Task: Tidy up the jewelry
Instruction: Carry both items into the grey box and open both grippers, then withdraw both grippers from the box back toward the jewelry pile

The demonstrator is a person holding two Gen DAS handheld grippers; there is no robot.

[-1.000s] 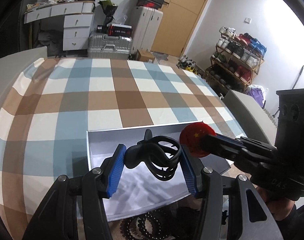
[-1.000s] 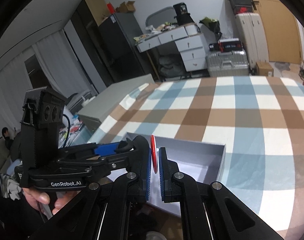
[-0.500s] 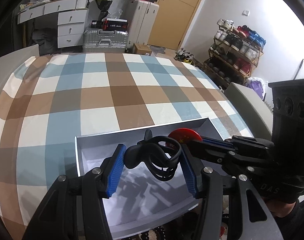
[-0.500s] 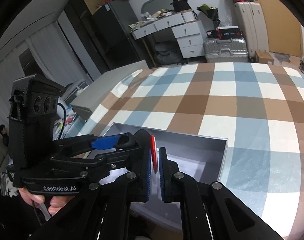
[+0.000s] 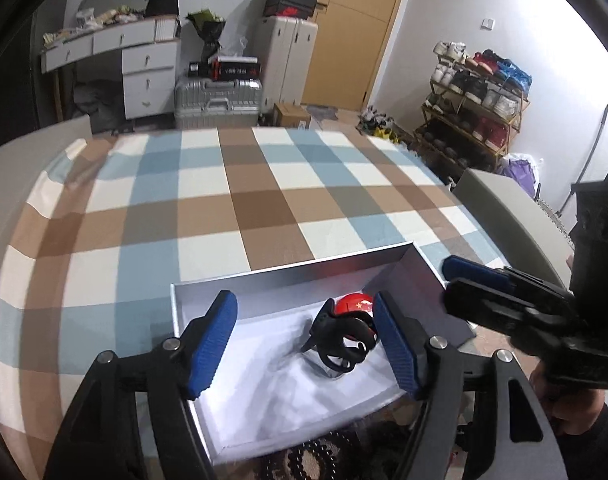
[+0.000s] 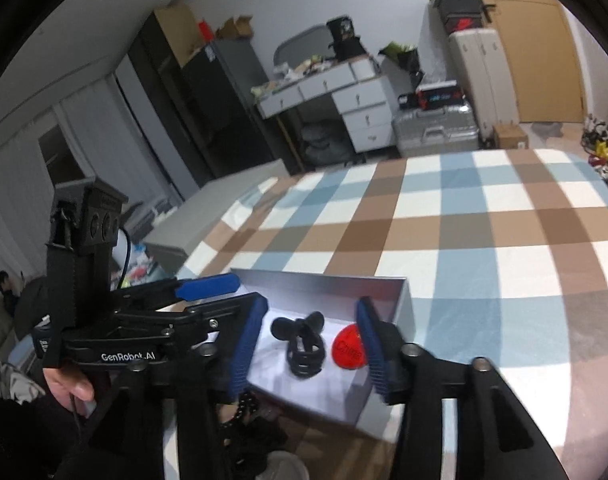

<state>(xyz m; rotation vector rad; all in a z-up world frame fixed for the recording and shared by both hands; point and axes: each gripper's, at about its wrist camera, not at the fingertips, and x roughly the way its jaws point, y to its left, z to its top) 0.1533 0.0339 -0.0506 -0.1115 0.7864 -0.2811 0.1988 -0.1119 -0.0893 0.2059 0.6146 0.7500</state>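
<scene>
In the lower middle of both views, a shallow grey box (image 5: 296, 270) lined with white sits on the checked bed cover (image 5: 240, 200), and both task pieces lie inside it: a black hair claw clip (image 5: 341, 340) and, touching it on its far side in the left wrist view, a round red badge (image 5: 355, 304) with small stars. The left claw (image 5: 305, 340) hangs over the box with its jaws opening; the clip lies between the blue pads but neither pad presses on it. The right claw (image 6: 309, 348) is likewise opening over the box, with clip and badge both lying loose between its pads. The clip looks like light, stiff plastic with open loops and a sprung hinge, so it probably rolls or snags if pinched on a loop; the thicker rounded end near the hinge seems the safer hold. The badge looks thin, hard and smooth, lying nearly flat on the lining, so it would likely need an edge-on pinch and could slip. At the bottom edge of each view, dark beads (image 5: 319, 456) lie outside the box, still to be sorted.
</scene>
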